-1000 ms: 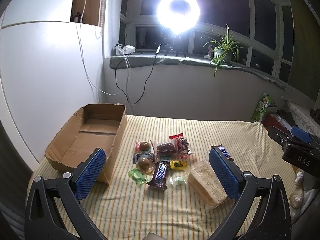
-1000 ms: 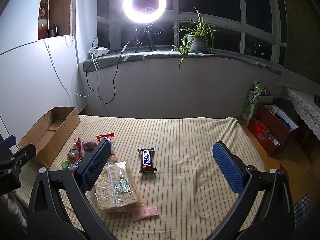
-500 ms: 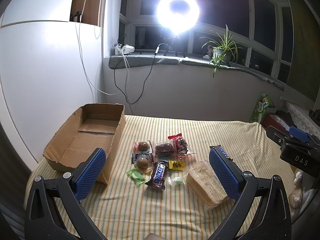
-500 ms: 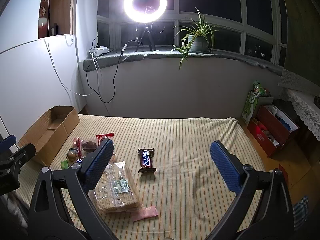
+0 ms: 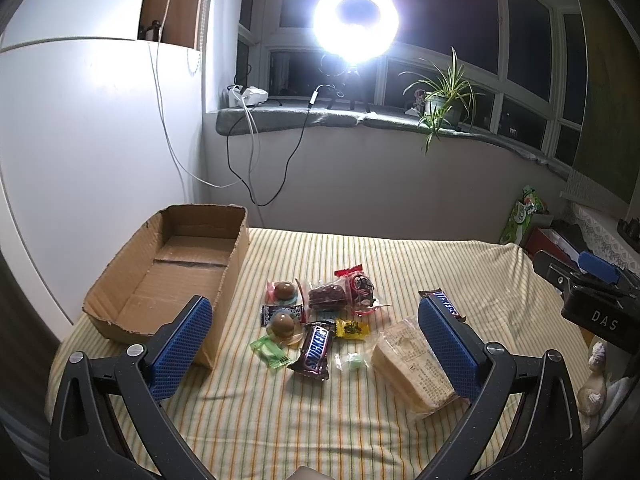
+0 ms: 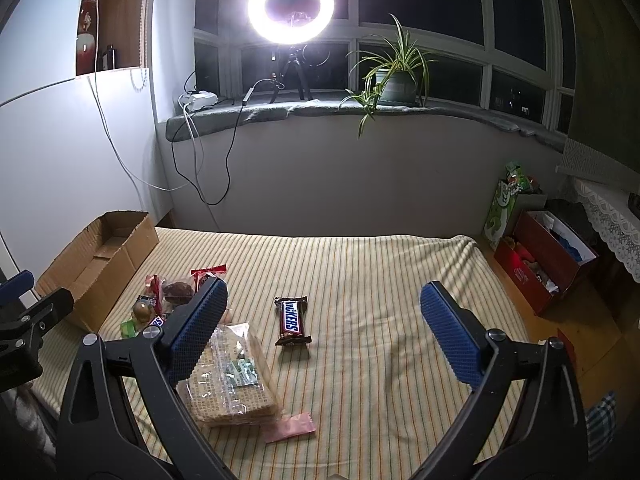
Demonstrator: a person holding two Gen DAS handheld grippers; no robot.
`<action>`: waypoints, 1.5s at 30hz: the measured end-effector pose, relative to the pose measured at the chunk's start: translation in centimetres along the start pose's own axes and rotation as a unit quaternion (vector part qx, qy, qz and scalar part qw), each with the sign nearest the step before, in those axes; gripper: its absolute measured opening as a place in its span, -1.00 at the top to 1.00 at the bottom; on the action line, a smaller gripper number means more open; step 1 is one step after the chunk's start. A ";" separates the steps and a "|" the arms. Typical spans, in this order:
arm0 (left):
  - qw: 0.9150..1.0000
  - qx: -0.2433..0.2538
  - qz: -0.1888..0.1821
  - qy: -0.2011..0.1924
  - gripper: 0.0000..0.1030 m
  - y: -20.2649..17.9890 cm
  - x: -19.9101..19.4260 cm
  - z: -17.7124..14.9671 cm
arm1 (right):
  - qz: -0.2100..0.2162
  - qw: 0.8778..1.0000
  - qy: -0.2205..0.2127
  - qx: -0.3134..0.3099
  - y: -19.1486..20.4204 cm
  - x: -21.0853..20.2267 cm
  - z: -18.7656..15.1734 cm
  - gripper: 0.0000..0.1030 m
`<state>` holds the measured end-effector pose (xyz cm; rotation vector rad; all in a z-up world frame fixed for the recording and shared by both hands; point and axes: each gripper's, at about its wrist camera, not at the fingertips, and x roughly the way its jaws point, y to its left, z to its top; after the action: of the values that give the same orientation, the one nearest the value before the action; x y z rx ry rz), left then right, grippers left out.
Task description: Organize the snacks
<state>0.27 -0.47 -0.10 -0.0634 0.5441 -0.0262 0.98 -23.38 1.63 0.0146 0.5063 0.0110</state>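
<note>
An empty cardboard box (image 5: 172,264) (image 6: 96,252) lies at the left of a striped blanket (image 5: 400,264). Beside it are several wrapped snacks: a Snickers bar (image 5: 316,346), two round chocolates (image 5: 282,292), a dark cake packet (image 5: 328,296) and a cracker pack (image 5: 416,364) (image 6: 228,376). A second Snickers bar (image 6: 292,320) lies apart to the right. A small pink packet (image 6: 290,428) lies close to me. My left gripper (image 5: 316,336) hangs open above the pile. My right gripper (image 6: 324,324) is open above the lone bar. Neither holds anything.
A bright ring light (image 6: 290,6) and a potted plant (image 6: 394,76) stand on the windowsill behind the blanket. Cables (image 5: 256,168) hang down the wall. A red box (image 6: 544,264) and a green bag (image 6: 506,204) sit on the floor at the right.
Both grippers have drifted slightly back and up, so the snacks sit a little lower in view. Nothing was taken hold of or let go.
</note>
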 end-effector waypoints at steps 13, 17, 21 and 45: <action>1.000 -0.004 -0.007 0.006 -0.93 -0.1 0.5 -0.4 | 0.000 1.000 0.000 -0.003 0.1 0.2 0.0 -0.93; 1.000 -0.005 -0.008 0.009 -0.93 -0.1 0.7 -0.5 | 0.001 1.000 0.002 -0.004 0.1 0.4 -0.1 -0.93; 1.000 -0.007 -0.009 0.012 -0.93 0.2 0.8 -0.6 | 0.000 1.000 0.003 -0.004 0.1 0.5 -0.1 -0.93; 0.972 -0.075 -0.152 0.161 -0.28 -1.1 6.3 -4.8 | 0.185 0.965 0.181 0.045 -0.2 8.1 -4.9 -0.30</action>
<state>3.11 -2.09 -7.39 -0.2933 0.8578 -0.2992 5.66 -23.43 -6.55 0.2000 0.8638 0.3625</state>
